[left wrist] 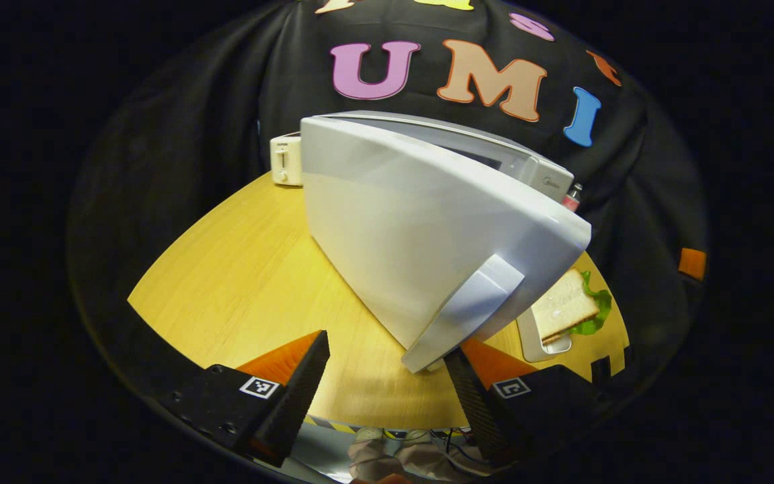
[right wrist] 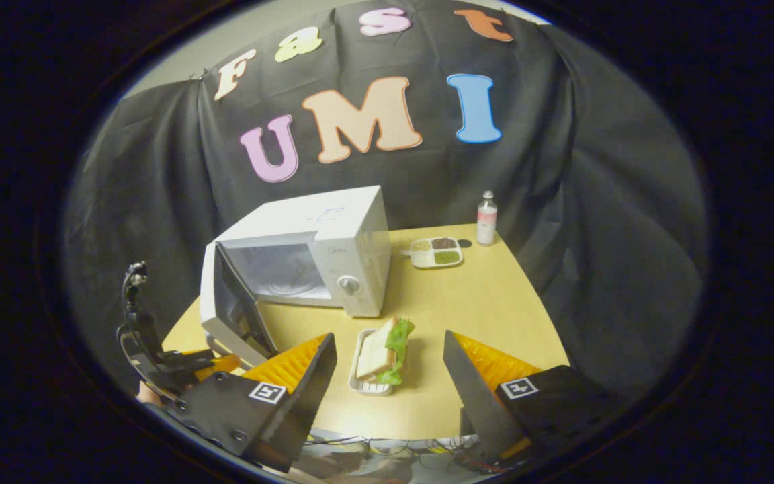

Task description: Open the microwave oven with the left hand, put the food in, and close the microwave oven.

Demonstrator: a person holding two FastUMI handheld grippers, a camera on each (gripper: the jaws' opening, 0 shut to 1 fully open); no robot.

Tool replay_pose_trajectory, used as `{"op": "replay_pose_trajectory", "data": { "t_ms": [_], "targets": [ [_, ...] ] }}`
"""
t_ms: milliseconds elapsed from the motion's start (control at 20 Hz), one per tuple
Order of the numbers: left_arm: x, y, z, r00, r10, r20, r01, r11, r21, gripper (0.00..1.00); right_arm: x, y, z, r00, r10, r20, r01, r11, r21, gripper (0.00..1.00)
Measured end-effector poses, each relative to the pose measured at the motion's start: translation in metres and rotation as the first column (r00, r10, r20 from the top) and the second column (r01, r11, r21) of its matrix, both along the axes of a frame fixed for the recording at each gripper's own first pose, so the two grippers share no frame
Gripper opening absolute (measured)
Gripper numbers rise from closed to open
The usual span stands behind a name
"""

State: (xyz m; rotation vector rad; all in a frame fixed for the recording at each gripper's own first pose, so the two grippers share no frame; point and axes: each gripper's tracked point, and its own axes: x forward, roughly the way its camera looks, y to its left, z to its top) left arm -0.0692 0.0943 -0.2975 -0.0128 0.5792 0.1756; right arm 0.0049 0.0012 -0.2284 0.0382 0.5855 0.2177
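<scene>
Counter [right wrist: 494, 316]: wooden top carrying everything, with the booth's dark cloth behind.
Microwave oven [right wrist: 333, 249]: toward the back left of the counter in the right gripper view, cavity exposed.
Door [left wrist: 414, 242]: swung well out on its left-side hinge; its handle [left wrist: 461, 312] lies just ahead of the left tongs [left wrist: 387, 383], whose fingers stand apart and hold nothing.
Food: sandwich [right wrist: 381, 349] on a small white tray [right wrist: 360, 383], in front of the oven and to the right of the open door.
Right tongs [right wrist: 387, 383]: spread wide, empty, the sandwich directly ahead between their finger lines, its long axis running along the approach.
Nearer hand: the right, by my judgement; the cavity lies up and left of the tray.
</scene>
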Motion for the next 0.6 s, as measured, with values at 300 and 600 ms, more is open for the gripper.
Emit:
{"op": "replay_pose_trajectory", "data": {
  "t_ms": [300,600],
  "targets": [
    [-0.051,0.063,0.003,0.982,0.188,0.000,-0.188,0.981,0.050,0.99,0.029,0.012,-0.051,0.988,0.092,-0.126,-0.093,0.996,0.001,0.99],
    [-0.109,0.132,0.007,0.909,0.417,0.011,-0.417,0.906,0.068,0.99,0.050,0.022,-0.108,0.948,0.176,-0.264,-0.190,0.981,-0.030,0.99]
  ]
}}
